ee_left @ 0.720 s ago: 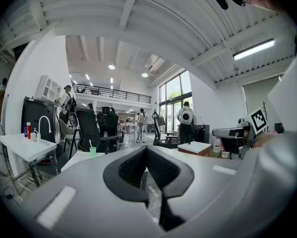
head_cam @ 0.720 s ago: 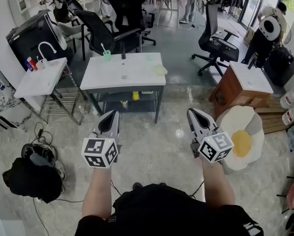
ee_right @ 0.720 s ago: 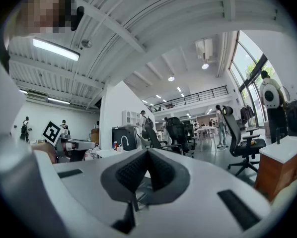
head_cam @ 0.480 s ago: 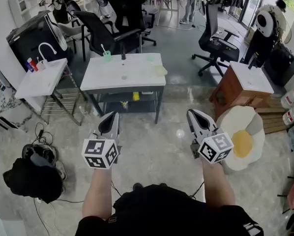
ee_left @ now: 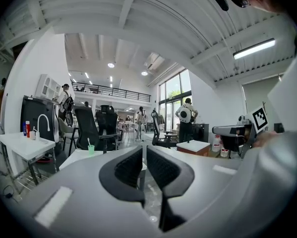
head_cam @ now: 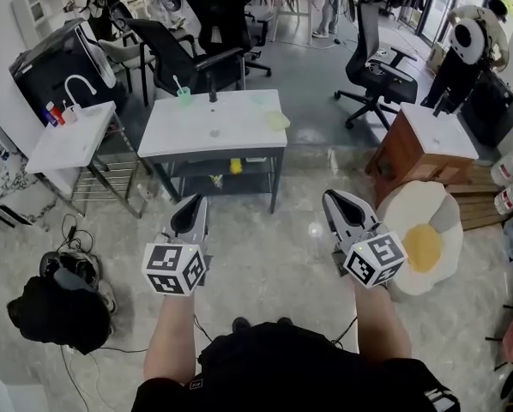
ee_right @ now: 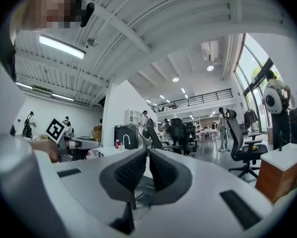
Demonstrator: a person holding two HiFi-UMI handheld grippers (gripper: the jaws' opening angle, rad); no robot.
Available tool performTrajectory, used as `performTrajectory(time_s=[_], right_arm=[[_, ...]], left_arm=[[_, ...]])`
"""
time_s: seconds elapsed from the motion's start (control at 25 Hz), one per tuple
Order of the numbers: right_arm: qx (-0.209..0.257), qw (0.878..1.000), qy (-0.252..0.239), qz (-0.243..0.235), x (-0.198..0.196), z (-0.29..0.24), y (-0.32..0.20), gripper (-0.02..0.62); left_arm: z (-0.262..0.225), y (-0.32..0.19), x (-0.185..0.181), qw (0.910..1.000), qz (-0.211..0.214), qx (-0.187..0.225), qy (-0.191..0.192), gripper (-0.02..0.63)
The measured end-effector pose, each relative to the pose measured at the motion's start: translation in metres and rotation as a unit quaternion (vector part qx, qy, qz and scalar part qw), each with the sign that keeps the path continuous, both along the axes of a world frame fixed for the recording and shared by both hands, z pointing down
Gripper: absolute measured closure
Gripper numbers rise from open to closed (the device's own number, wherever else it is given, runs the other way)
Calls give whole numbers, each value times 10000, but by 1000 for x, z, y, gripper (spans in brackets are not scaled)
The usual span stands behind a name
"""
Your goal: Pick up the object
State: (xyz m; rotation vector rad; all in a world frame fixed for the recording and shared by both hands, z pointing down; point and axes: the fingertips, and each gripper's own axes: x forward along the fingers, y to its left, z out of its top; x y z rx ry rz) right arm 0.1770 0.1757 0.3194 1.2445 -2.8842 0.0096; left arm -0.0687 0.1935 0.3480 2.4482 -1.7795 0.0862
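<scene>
A white table [head_cam: 231, 134] stands a few steps ahead of me on the floor. On it are a green cup [head_cam: 185, 95] with a toothbrush in it, a dark tap [head_cam: 213, 93] and a pale green dish-like object [head_cam: 279, 122]. My left gripper [head_cam: 190, 205] and right gripper [head_cam: 333, 199] hang side by side in front of me, well short of the table, pointing towards it. Both are shut with nothing between the jaws. In the left gripper view the left gripper [ee_left: 143, 150] points past the cup [ee_left: 91, 149]. The right gripper [ee_right: 147, 155] also shows shut.
A white sink stand [head_cam: 72, 141] is at the left and a wooden cabinet with a white top [head_cam: 432, 137] at the right. An egg-shaped cushion [head_cam: 421, 247] lies by my right gripper. A black bag [head_cam: 55, 312] sits on the floor. Office chairs [head_cam: 372, 67] stand behind the table.
Almost nothing differs. The room slides slightly in the head view, and both grippers keep their place and stay shut.
</scene>
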Motion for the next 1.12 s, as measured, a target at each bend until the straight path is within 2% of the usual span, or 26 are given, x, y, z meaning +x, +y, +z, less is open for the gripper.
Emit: performTrajectory(time_s=[0.24,0.32,0.44,0.6,0.88,1.12], right_arm=[[-238,9996,-165,26,10,11,-5,574],[-325,9993,-183,33,14,15,-8,477],[-430,9989,-201,64,20,19,-10,442],[-542,9982,-213,113,27,25,-13,357],[-617,9976,-211,227,49,33,-14,308],[-663,9971,-272,265,77,37,-10,293]], left_arm=[[8,1,7,9999,71,-128,-19,484],[10,1,9,9998,70,-158,-30,465],[10,2,12,9998,55,-191,-38,456],[12,3,17,9997,46,-221,-44,453],[20,2,33,9994,51,-347,-3,393],[20,2,55,9993,-21,-381,-22,354]])
